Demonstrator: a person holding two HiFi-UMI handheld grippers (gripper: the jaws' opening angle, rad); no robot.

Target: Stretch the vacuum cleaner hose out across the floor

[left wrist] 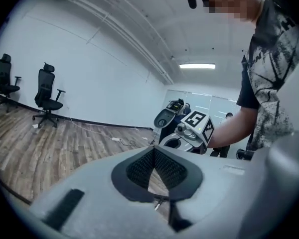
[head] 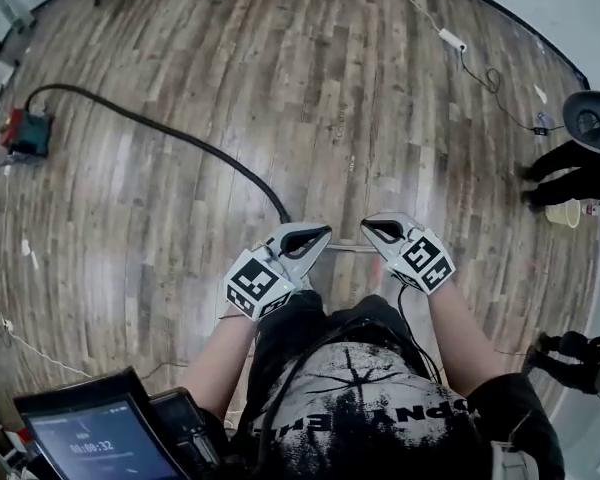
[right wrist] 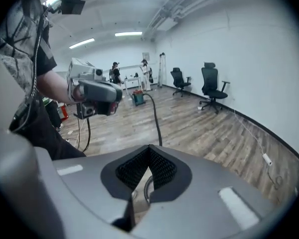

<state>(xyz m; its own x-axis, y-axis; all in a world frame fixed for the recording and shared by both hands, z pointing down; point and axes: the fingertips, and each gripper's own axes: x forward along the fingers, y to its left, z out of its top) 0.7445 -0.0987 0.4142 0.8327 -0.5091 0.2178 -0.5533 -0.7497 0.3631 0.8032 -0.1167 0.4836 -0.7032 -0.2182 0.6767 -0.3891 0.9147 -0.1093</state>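
The black vacuum hose (head: 170,133) lies on the wood floor. It runs from the small red and dark vacuum cleaner (head: 25,133) at the left to a spot just in front of my hands, where a pale tube (head: 348,250) continues it. My left gripper (head: 325,233) and right gripper (head: 368,226) hang side by side above that end, in front of the person's torso, both shut and empty. In the left gripper view the jaws (left wrist: 152,151) are closed on nothing. The right gripper view shows the same jaws (right wrist: 148,148), with the hose (right wrist: 154,116) running away behind.
A white power strip (head: 452,40) with its cable lies at the far right. Another person's legs (head: 570,173) and a black round device (head: 592,120) are at the right edge. Office chairs (right wrist: 212,88) stand by the wall. A tablet (head: 90,438) hangs at lower left.
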